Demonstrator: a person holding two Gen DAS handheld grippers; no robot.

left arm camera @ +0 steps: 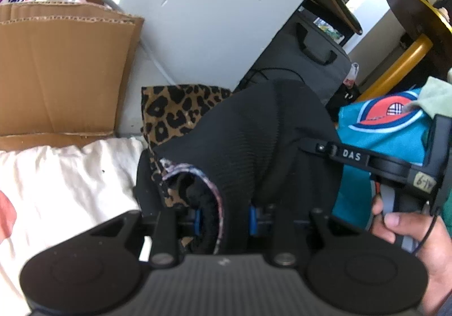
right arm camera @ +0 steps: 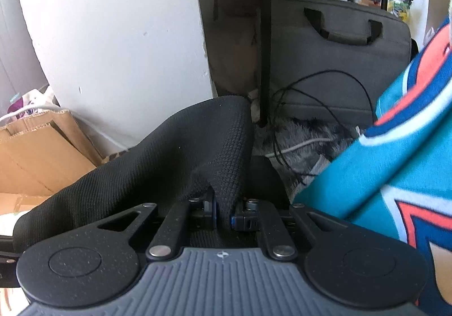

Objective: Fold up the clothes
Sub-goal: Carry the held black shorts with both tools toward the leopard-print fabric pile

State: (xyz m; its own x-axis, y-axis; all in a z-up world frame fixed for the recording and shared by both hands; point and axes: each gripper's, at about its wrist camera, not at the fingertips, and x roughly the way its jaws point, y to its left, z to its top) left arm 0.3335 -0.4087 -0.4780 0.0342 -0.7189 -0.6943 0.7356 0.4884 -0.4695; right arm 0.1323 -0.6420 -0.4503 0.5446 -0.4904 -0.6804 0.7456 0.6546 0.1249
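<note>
A black knit garment (left arm camera: 254, 143) with a leopard-print lining (left arm camera: 175, 112) hangs between both grippers, lifted above the white bed sheet (left arm camera: 62, 180). My left gripper (left arm camera: 226, 220) is shut on its collar edge, fabric bunched between the blue pads. My right gripper (right arm camera: 223, 217) is shut on a fold of the same black garment (right arm camera: 169, 157), which drapes off to the left. The right gripper also shows in the left wrist view (left arm camera: 395, 171), held by a hand at the right.
A teal jersey (left arm camera: 381, 135) with an orange-blue logo lies at the right, also close in the right wrist view (right arm camera: 395, 152). A cardboard box (left arm camera: 62, 67) stands at the left by the white wall. A grey bag (right arm camera: 339, 61), cables and table legs stand ahead.
</note>
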